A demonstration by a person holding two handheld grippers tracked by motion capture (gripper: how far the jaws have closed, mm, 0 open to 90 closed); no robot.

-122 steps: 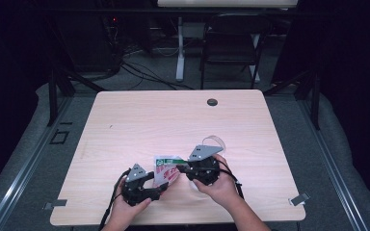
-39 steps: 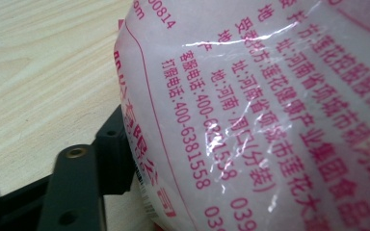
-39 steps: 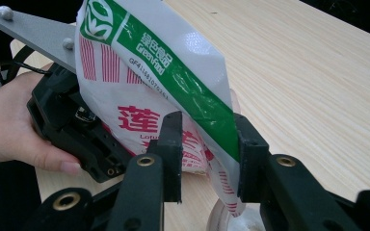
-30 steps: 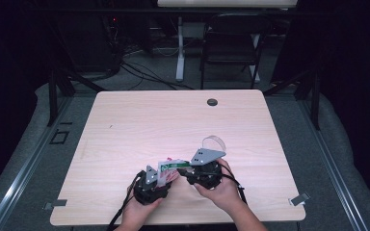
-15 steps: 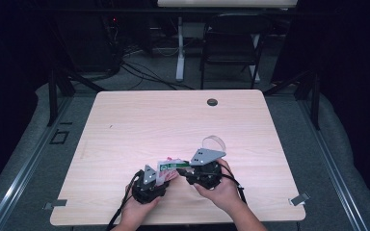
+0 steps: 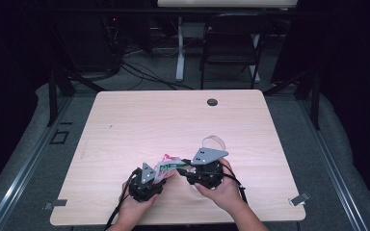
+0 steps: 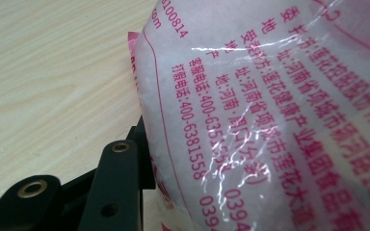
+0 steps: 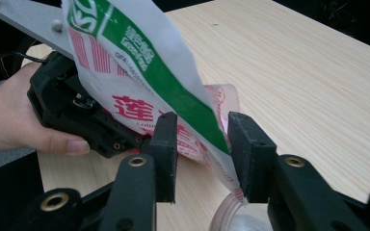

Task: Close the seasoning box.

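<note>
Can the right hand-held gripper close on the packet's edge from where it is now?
Probably yes. The right hand-held gripper already has its jaws on either side of the packet, whose edge hangs in the gap, with nothing between. The left hand-held gripper holds the packet's other end.

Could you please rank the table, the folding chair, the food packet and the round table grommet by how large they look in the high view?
1. Table
2. Folding chair, though it stands farther from the camera
3. Food packet, partly hidden by the grippers
4. Table grommet

Pale wood table (image 6: 139, 120) w/ dark grommet (image 6: 212, 102) at far edge; clear tape roll (image 6: 214, 142), probably.
</note>
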